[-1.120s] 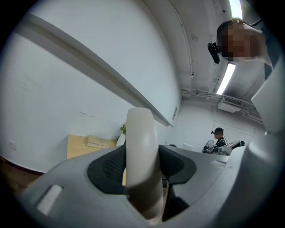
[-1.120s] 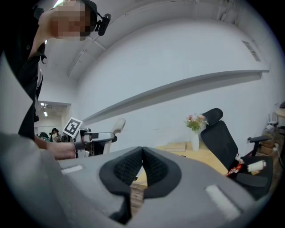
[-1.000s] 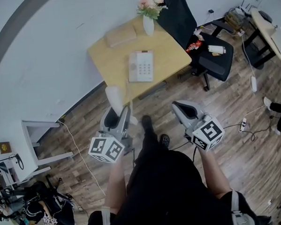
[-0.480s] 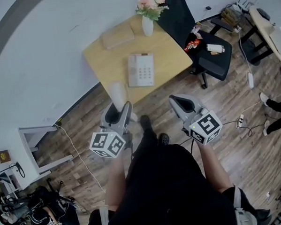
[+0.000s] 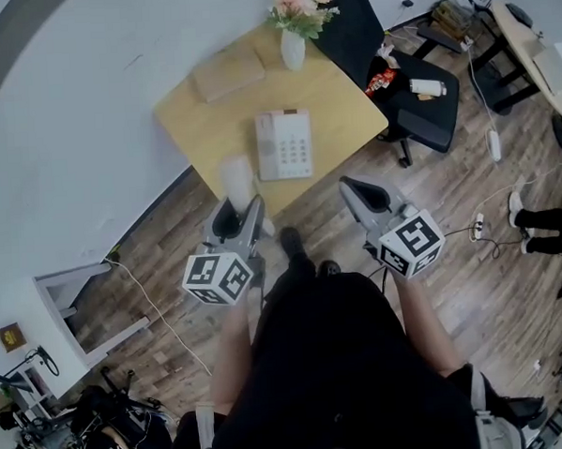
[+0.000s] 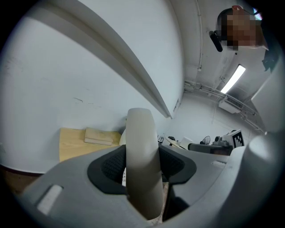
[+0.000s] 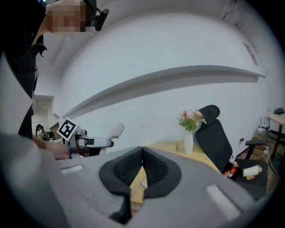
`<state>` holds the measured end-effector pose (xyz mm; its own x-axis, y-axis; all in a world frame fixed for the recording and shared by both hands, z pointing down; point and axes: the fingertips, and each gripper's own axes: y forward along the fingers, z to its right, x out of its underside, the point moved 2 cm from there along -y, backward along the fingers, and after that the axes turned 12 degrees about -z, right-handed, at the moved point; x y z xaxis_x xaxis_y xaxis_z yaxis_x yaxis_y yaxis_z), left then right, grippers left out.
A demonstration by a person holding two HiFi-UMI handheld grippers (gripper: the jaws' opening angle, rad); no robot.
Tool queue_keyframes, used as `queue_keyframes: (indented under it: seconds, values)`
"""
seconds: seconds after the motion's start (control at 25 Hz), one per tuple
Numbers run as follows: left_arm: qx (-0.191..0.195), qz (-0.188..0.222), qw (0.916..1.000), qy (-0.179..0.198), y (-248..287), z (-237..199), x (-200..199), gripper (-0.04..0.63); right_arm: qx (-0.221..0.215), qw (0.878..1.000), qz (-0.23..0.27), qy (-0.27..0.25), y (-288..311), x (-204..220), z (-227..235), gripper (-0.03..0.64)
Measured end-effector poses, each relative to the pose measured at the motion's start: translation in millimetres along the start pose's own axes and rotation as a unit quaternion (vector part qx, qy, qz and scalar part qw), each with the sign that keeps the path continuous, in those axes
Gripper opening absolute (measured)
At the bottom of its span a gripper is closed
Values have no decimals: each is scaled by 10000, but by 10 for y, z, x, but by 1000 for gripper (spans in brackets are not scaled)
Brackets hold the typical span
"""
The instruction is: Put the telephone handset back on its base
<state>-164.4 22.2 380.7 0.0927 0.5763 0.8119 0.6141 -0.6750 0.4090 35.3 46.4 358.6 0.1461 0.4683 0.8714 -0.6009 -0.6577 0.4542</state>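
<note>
The white telephone base [image 5: 283, 145] with its keypad lies on a small wooden table [image 5: 196, 129]. My left gripper [image 5: 241, 210] is shut on the white handset [image 5: 235, 181], which stands upright over the table's near edge, left of the base. In the left gripper view the handset [image 6: 141, 164] fills the gap between the black pads. My right gripper [image 5: 349, 185] hovers over the floor just off the table's near right corner. Its pads [image 7: 153, 167] are pressed together with nothing between them. From the right gripper view I see the left gripper [image 7: 89, 141] and the handset [image 7: 116, 130].
A vase of flowers [image 5: 293, 42] and a flat tan book [image 5: 228, 73] sit at the table's far side against the white wall. A black office chair [image 5: 415, 94] with items on its seat stands right of the table. Cables lie on the wooden floor.
Both grippers have drifted slightly toward the table, and the handset now overlaps its near edge. The left gripper's hold on the handset is unchanged.
</note>
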Motion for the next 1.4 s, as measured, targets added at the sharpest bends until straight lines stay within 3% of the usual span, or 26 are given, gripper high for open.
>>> queue_keyframes:
  seconds: [0.36,0.8,1.4]
  values:
    - [195,-249,9994,146,297,-432,-236,224,428,9989,-143,137,329,-110,217,3]
    - [315,-541,9980,126,535,-498,-216,224,413,9988,-219,169,520,-139,242,3]
    - [-181,-809,9965,-86,921,-513,-94,224,7,9990,-280,335,735,-64,659,3]
